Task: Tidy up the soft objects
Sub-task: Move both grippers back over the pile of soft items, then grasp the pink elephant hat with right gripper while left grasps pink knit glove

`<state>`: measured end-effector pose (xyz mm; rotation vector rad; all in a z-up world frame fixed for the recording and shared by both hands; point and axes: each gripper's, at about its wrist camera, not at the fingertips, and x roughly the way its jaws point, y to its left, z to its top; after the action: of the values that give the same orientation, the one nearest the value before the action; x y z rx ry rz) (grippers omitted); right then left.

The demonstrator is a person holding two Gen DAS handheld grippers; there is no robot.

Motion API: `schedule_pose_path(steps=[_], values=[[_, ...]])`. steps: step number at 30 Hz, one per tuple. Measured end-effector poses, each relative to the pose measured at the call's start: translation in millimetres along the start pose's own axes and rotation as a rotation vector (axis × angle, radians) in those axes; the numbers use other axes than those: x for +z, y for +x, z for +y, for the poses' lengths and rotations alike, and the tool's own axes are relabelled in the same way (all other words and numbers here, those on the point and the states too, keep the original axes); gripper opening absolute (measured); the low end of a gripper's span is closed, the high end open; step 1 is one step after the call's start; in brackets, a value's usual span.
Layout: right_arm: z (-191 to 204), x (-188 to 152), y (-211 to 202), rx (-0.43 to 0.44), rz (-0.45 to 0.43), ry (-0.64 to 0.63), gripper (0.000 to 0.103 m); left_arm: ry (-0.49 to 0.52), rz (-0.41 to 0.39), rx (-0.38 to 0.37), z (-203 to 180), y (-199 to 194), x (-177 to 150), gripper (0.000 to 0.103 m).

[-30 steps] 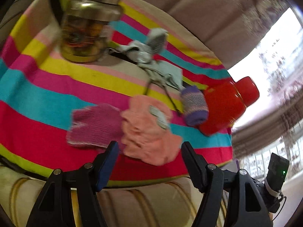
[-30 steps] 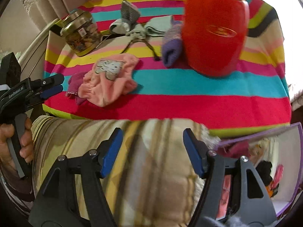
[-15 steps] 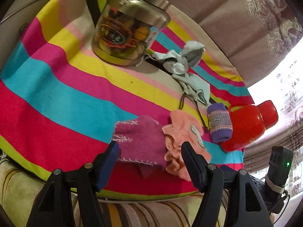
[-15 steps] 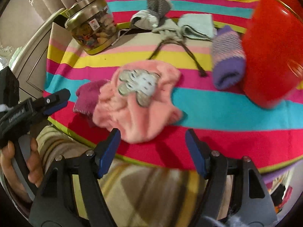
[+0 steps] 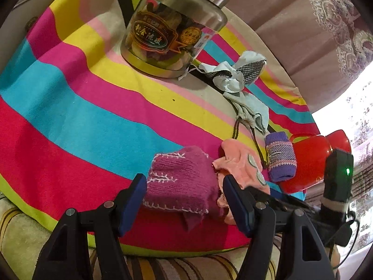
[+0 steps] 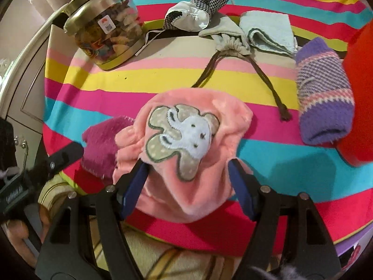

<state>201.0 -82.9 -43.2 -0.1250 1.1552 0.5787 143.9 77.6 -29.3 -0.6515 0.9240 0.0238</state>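
A magenta knit mitten (image 5: 179,182) lies near the front edge of the striped cloth (image 5: 70,107). My left gripper (image 5: 184,186) is open and straddles it, pads apart from the wool. Touching it on the right is a pink plush piece with an elephant patch (image 6: 186,128). My right gripper (image 6: 188,170) is open with this piece's near end between its fingers. A purple striped knit sock (image 6: 324,107) lies right of it. Farther back sit a checked and white cloth (image 6: 198,7), a drawstring pouch (image 6: 230,39) and a folded pale blue cloth (image 6: 268,30).
A glass jar with a metal lid (image 5: 170,30) stands at the back left. A red container (image 5: 310,161) stands at the right, against the purple sock. A striped cushion (image 5: 163,266) lies below the cloth's front edge. A purple box (image 6: 349,252) shows at lower right.
Both grippers came forward and down over the cloth. The left shifted from the pink piece to the magenta mitten. The right moved from the cushion edge onto the pink piece.
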Motion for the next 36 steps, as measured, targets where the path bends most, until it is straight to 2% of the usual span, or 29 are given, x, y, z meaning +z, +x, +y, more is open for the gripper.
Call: schedule_pose_path(steps=[4,6,8,11,14,19,23,25,27,28,30,33,36], values=[[3.2,6.6,6.9,0.002,-0.011,-0.015,0.073,0.026,0.003,0.002,-4.7,3.4,-0.1,0.068],[2.8,8.8,8.6,0.001,-0.02,-0.016,0.066,0.036,0.008,0.002,-6.4,6.7,-0.2,0.068],[2.6,9.7,8.9,0.003,-0.033,-0.02,0.047,0.044,0.018,0.001,-6.9,10.6,-0.2,0.068],[4.2,8.6,8.8,0.053,-0.043,-0.032,0.026,0.055,0.024,0.004,-8.0,14.6,0.3,0.068],[4.4,7.4,4.2,0.067,-0.062,-0.029,0.019,0.07,0.029,0.011,-10.4,16.9,0.6,0.067],[-2.5,4.2,-18.2,0.067,-0.13,0.005,0.015,0.108,0.041,0.039,-18.3,20.3,-0.5,0.064],[-9.6,-4.0,-43.5,0.043,-0.181,0.011,0.015,0.159,0.082,0.066,-27.1,32.1,-2.7,0.063],[-15.2,-8.5,-55.1,0.046,-0.195,0.026,0.015,0.18,0.091,0.082,-31.1,36.1,-3.8,0.054],[-21.7,-14.4,-66.1,0.046,-0.209,0.043,0.015,0.215,0.108,0.085,-36.8,40.9,-5.1,0.035],[-24.5,-18.6,-71.0,0.044,-0.215,0.051,0.015,0.225,0.116,0.086,-39.0,43.2,-5.7,0.031],[-31.0,-27.5,-79.6,0.041,-0.222,0.068,0.015,0.24,0.125,0.081,-41.4,45.7,-6.6,0.016],[-47.7,-46.1,-95.0,0.035,-0.235,0.102,0.015,0.239,0.118,0.062,-41.5,43.2,-7.0,0.012],[-62.3,-61.6,-110.8,0.021,-0.25,0.13,0.015,0.245,0.069,0.034,-45.5,29.5,-6.0,0.011]])
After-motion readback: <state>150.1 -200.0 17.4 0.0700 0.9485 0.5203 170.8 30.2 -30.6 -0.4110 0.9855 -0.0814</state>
